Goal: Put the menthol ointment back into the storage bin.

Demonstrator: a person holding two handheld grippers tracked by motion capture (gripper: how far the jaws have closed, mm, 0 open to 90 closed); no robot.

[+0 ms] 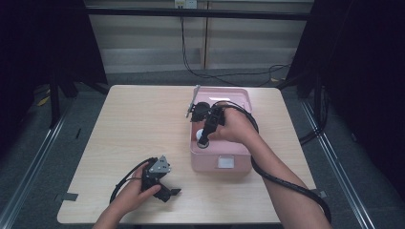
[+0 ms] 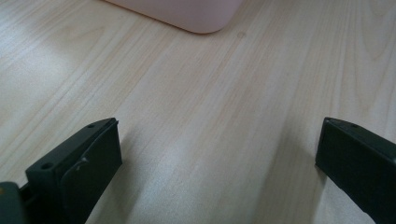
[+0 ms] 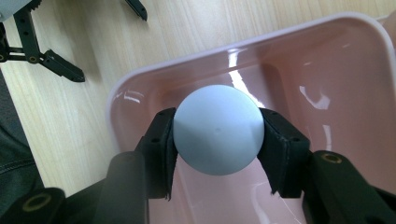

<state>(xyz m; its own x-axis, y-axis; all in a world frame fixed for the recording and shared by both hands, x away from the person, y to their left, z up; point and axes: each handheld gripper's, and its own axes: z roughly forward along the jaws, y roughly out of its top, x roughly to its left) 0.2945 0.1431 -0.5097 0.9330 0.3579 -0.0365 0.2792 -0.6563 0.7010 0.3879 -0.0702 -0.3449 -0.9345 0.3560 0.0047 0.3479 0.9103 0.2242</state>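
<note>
A pale blue-white ball [image 3: 218,129] is clamped between the black jaws of my right gripper [image 3: 218,135], inside the near end of a pink plastic bin [image 3: 140,79]. From the high view, that gripper [image 1: 204,140] points down into the pink bin [image 1: 239,157] at the table's middle right, the ball [image 1: 200,136] just showing at its tips. My left gripper [image 1: 173,193] lies low near the table's front left, its jaws wide apart with only bare wood between them [image 2: 217,154]. A corner of the bin [image 2: 196,16] lies ahead of it.
A grey tool or handle [image 1: 192,101] leans at the bin's far left rim, beside a dark object [image 1: 200,109] inside. Black cables [image 1: 282,181] trail from both grippers. Light wood table [image 1: 138,129] has open room at left. Dark frames flank it.
</note>
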